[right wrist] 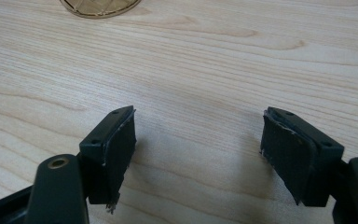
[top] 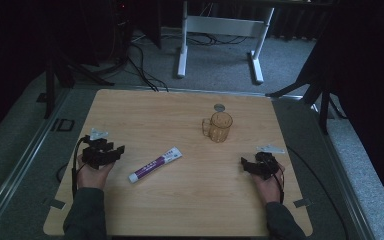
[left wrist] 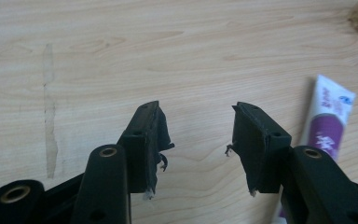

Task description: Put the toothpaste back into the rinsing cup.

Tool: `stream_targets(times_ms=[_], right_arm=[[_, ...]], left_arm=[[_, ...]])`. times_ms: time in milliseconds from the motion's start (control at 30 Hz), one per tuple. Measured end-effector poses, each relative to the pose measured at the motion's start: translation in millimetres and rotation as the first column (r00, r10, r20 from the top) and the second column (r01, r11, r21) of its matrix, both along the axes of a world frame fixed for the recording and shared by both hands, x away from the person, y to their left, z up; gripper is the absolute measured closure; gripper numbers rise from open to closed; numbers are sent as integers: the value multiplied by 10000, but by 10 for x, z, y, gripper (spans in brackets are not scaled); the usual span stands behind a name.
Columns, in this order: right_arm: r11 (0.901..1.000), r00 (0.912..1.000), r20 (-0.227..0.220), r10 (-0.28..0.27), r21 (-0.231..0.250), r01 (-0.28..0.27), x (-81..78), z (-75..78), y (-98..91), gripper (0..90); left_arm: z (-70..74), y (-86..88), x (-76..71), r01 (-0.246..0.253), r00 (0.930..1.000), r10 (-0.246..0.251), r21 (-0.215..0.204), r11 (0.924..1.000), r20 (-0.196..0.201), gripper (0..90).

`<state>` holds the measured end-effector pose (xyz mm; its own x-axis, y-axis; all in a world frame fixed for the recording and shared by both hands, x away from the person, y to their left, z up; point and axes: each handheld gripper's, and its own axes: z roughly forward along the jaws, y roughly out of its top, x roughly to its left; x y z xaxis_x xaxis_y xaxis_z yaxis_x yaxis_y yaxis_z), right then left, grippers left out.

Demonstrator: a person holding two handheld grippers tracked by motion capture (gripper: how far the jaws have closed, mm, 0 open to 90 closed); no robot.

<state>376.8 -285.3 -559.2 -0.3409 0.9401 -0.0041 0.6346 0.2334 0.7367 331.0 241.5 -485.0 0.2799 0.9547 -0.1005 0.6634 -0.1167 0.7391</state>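
1. High view: the left tool (top: 111, 150) rests at the left of the wooden desk (top: 180, 210), the right tool (top: 247, 165) at the right. A purple and white tube (top: 155, 164) lies flat between them, nearer the left tool. An amber mug (top: 219, 127) stands farther back.
2. Left gripper view: the jaws are apart with nothing between them. The tube (left wrist: 328, 126) lies just beside the right jaw.
3. Right gripper view: the jaws are wide apart over bare wood. The mug's bottom (right wrist: 100, 7) is at the top edge.
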Motion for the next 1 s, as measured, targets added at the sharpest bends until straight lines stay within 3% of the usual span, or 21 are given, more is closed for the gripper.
stream_targets(times_ms=[400,1000], right_arm=[[10000,10000,-2,2,1,-2,0,0,0,264],[10000,10000,-3,-4,7,4,0,0,0,263]], left_arm=[[301,-122,8,686,9974,-687,44,9976,196,523],[410,-300,-4,1446,9890,-1451,210,9893,274,585]])
